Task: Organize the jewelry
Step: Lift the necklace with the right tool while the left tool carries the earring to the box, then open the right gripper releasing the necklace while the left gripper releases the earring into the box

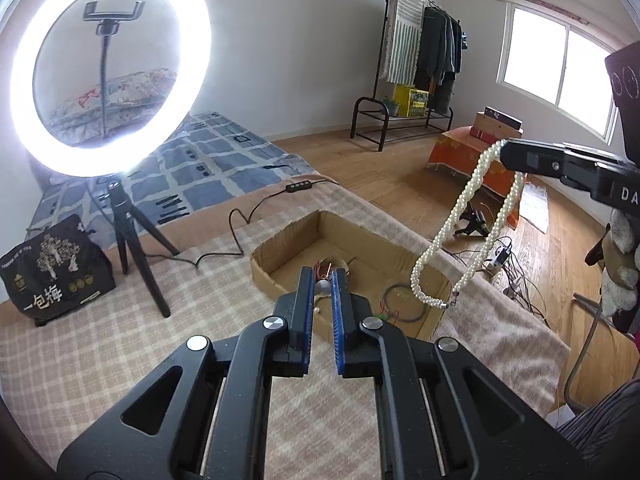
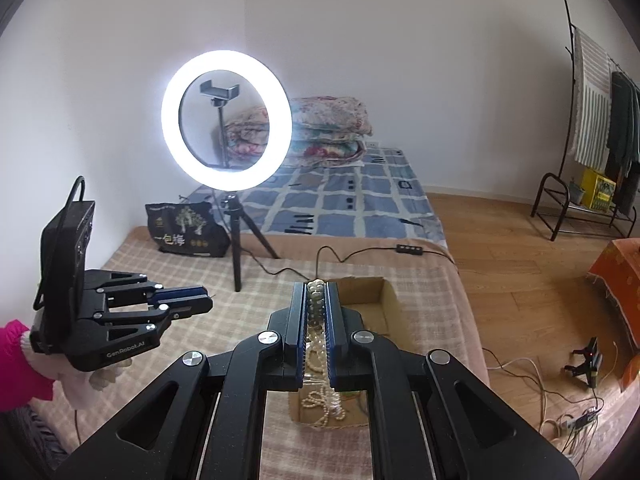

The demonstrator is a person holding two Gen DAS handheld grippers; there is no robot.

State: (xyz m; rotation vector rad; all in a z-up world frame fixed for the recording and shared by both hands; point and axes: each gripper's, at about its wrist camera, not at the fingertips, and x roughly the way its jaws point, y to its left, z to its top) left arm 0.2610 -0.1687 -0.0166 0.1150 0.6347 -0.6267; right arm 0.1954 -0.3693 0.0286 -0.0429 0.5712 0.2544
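An open cardboard box [image 1: 288, 236] sits on the checked blanket; inside lie bangles [image 1: 400, 300] and small jewelry pieces. My right gripper [image 1: 505, 152] is shut on a white pearl necklace [image 1: 456, 224] and holds it hanging over the box's right side. In the right wrist view the pearls [image 2: 317, 320] run between the right gripper's [image 2: 317, 286] fingers and hang over the box [image 2: 386, 300]. My left gripper [image 1: 321, 274] hovers over the box's near edge, jaws narrowly apart, with a small silver pendant piece [image 1: 323, 286] seen between the tips; a grip on it cannot be told. The left gripper also shows in the right wrist view [image 2: 206, 298].
A lit ring light on a tripod [image 1: 112, 80] stands left on the bed, its cable [image 1: 240, 232] running past the box. A black bag [image 1: 56, 272] sits far left. Blanket edge drops to a wooden floor [image 1: 552, 240] with cables on the right.
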